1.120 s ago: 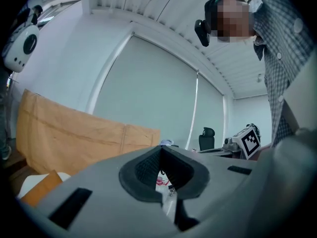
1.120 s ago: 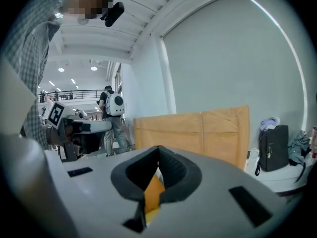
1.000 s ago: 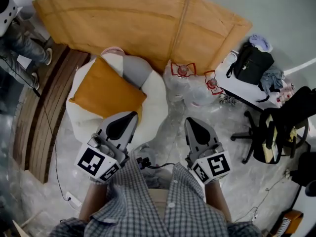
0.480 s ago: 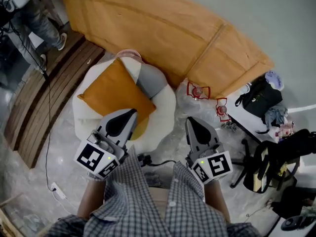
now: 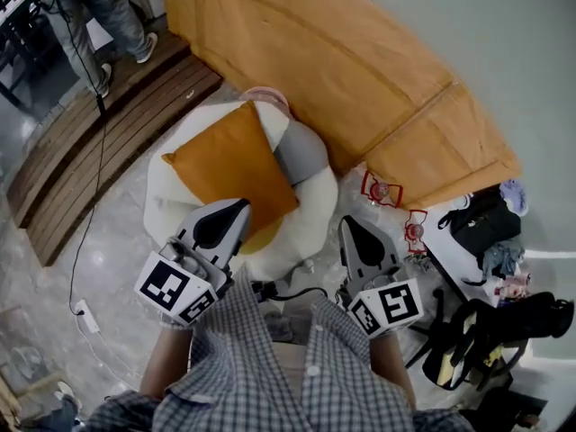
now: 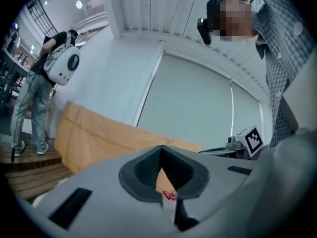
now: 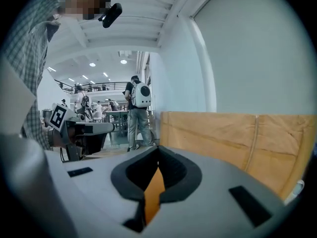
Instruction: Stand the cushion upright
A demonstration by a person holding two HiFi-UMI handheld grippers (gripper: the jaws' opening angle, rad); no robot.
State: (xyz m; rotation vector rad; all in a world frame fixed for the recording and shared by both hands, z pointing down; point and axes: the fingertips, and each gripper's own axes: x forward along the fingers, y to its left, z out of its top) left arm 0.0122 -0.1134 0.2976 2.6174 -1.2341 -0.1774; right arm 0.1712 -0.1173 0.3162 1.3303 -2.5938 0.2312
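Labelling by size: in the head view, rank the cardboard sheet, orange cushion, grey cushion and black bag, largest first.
1. cardboard sheet
2. orange cushion
3. grey cushion and black bag look alike; unranked.

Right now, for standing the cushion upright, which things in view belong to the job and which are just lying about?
For the job: orange cushion, lying on the white seat; left gripper and right gripper, both shut and empty.
Just lying about: grey cushion, cardboard sheet, water bottles, black bag, wooden platform.
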